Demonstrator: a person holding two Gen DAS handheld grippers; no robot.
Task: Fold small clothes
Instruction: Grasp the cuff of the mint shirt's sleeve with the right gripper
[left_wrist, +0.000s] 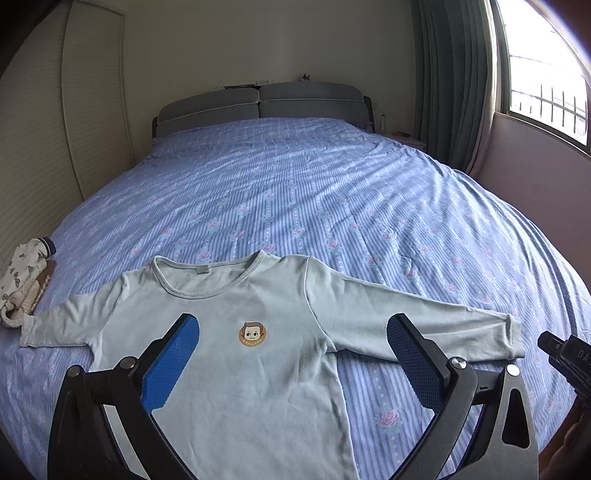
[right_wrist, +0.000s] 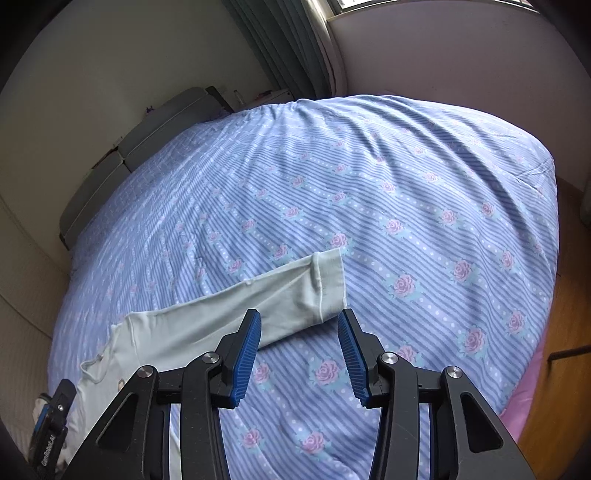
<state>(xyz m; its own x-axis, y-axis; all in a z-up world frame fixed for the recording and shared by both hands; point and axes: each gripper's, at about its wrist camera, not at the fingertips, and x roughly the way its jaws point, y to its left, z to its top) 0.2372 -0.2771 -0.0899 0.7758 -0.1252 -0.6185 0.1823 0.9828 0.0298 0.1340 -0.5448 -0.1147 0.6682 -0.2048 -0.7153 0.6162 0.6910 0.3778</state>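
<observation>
On the bed (left_wrist: 332, 192), the shirt (left_wrist: 229, 354) lies flat for folding; the left hand-held gripper (left_wrist: 293, 343) gapes wide and empty above its chest, while the right hand-held gripper (right_wrist: 299, 343), half-spread and empty, nears the sleeve cuff (right_wrist: 328, 284).

Blue floral bed (left_wrist: 314, 192), green shirt (left_wrist: 258, 369), patterned clothes (left_wrist: 22, 284)

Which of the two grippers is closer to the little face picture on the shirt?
Left. The left hand-held gripper hangs open right over the face picture on the shirt's chest; the right hand-held gripper is out by the sleeve cuff.
</observation>
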